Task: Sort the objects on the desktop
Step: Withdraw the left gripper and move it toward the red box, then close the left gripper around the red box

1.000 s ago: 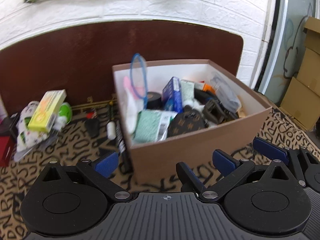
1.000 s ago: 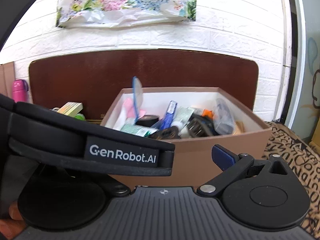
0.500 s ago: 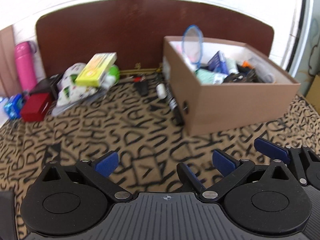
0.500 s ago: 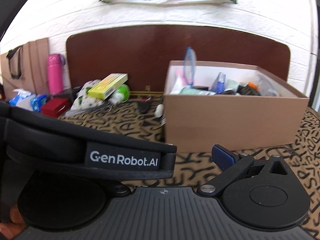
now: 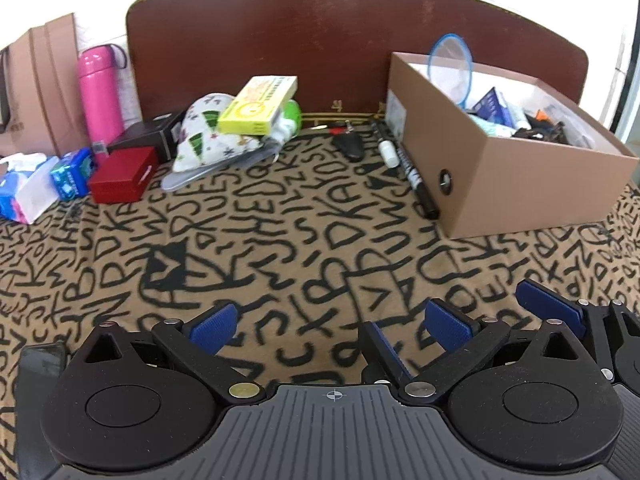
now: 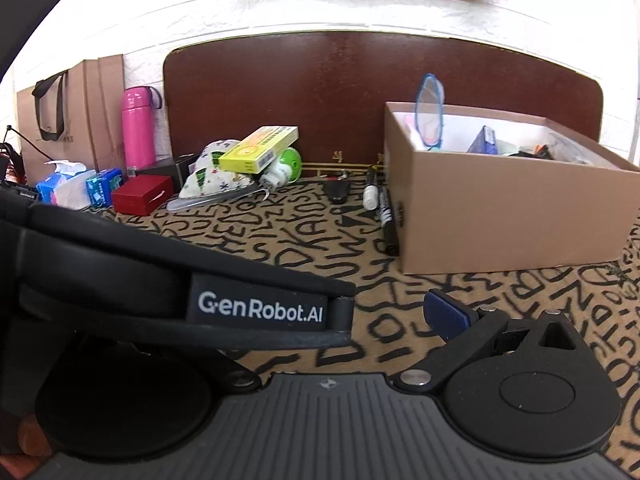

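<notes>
A brown cardboard box (image 5: 524,184) (image 6: 508,220) at the right holds several small items. Beside its left wall lie a black marker (image 5: 416,178) (image 6: 387,216), a white-capped pen (image 5: 386,146) and a dark key fob (image 5: 350,146). A yellow-green box (image 5: 260,104) (image 6: 260,148) rests on a patterned pouch (image 5: 208,136). A red box (image 5: 122,174) (image 6: 142,198) sits further left. My left gripper (image 5: 330,326) is open and empty, low over the cloth. My right gripper shows one blue finger (image 6: 446,316); the left gripper's body hides the other.
A pink bottle (image 5: 100,92), tissue packs (image 5: 28,192), a black box (image 5: 148,136) and a paper bag (image 5: 32,88) stand at the far left. A brown headboard (image 5: 340,40) backs the letter-patterned cloth (image 5: 280,240). A dark phone (image 5: 40,356) lies at the near left.
Both grippers have pulled back and swung left from the cardboard box. The box now sits far right and the left-side objects have come into view.
</notes>
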Available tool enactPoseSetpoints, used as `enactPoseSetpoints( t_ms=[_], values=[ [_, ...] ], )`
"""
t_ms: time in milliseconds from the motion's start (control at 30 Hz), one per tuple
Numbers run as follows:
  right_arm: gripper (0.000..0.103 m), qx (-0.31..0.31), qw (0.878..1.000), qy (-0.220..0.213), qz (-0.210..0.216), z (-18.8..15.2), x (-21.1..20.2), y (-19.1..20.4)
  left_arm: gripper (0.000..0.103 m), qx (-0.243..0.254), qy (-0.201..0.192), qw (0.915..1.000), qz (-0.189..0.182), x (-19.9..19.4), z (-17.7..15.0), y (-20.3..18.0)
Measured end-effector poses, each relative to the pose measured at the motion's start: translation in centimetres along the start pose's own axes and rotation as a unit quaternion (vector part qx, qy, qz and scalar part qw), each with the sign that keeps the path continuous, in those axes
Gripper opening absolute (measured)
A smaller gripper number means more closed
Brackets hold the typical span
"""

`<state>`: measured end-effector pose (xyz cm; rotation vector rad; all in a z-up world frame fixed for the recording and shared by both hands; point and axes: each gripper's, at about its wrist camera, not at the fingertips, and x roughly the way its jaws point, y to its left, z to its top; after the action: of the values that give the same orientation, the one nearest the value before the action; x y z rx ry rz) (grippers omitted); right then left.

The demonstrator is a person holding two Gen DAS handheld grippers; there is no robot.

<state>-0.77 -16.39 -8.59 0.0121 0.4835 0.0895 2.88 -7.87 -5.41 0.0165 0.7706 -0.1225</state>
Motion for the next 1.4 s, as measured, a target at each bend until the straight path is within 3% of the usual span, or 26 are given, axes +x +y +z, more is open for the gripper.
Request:
enactPoseSetpoints(
  t_ms=[367, 700, 1000, 1400],
  values=[
    [0.103, 0.008, 0.999, 0.021, 0.027, 0.6, 1.0, 1.5, 0.103, 0.002, -0.006, 0.9999, 0.014, -0.1, 0.1, 2.0],
    [0.103, -0.033, 0.997, 0.014, 0.066, 2.6, 3.5, 5.1, 0.103, -0.028, -0.015, 0.9992, 0.026, 0.5, 1.5, 6.6],
    [0.103, -0.064, 0.993, -0.015, 0.101, 5.8, 7.3, 7.7, 0.103, -0.064, -0.024, 0.9966, 0.047, 2.3, 4.8, 12.1],
    [0.099, -0.103, 0.979, -0.013, 0.174, 8.0, 13.2, 13.6, 0.102, -0.083, -0.045, 0.9933, 0.067, 5.7, 8.8, 21.7]
  ],
)
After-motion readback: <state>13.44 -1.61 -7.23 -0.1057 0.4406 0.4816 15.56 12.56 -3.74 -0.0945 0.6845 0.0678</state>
